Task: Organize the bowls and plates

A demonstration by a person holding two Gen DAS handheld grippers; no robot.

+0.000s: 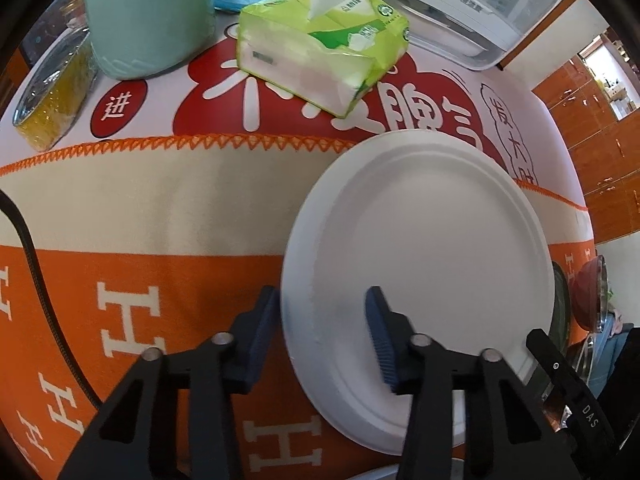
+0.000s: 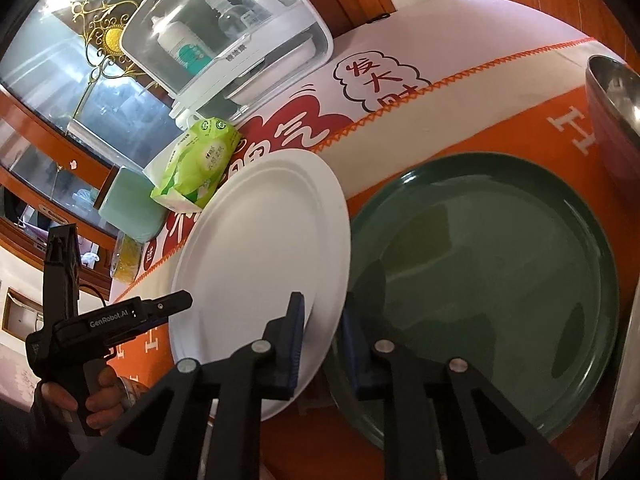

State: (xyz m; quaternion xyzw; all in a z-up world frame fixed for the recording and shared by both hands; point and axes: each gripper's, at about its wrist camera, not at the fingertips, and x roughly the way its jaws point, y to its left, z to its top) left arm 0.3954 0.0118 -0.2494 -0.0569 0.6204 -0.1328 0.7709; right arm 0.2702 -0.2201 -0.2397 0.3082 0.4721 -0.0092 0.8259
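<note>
The plate (image 1: 424, 264) is white, round and matte, with a raised, ridged rim, and lies on the orange cloth (image 1: 168, 280) beside a green plate (image 2: 492, 288). The left gripper (image 1: 324, 328) straddles its rim, jaws part open. The right gripper (image 2: 322, 344) pinches its opposite edge.

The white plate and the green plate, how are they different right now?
The white plate is matte, pale and tilted up off the cloth, while the green plate is dark, glossy and lies flat. Both the left gripper and the right gripper straddle the white plate's rim; neither holds the green plate. The white plate's edge overlaps the green plate's rim. Both are round, empty plates.
</note>
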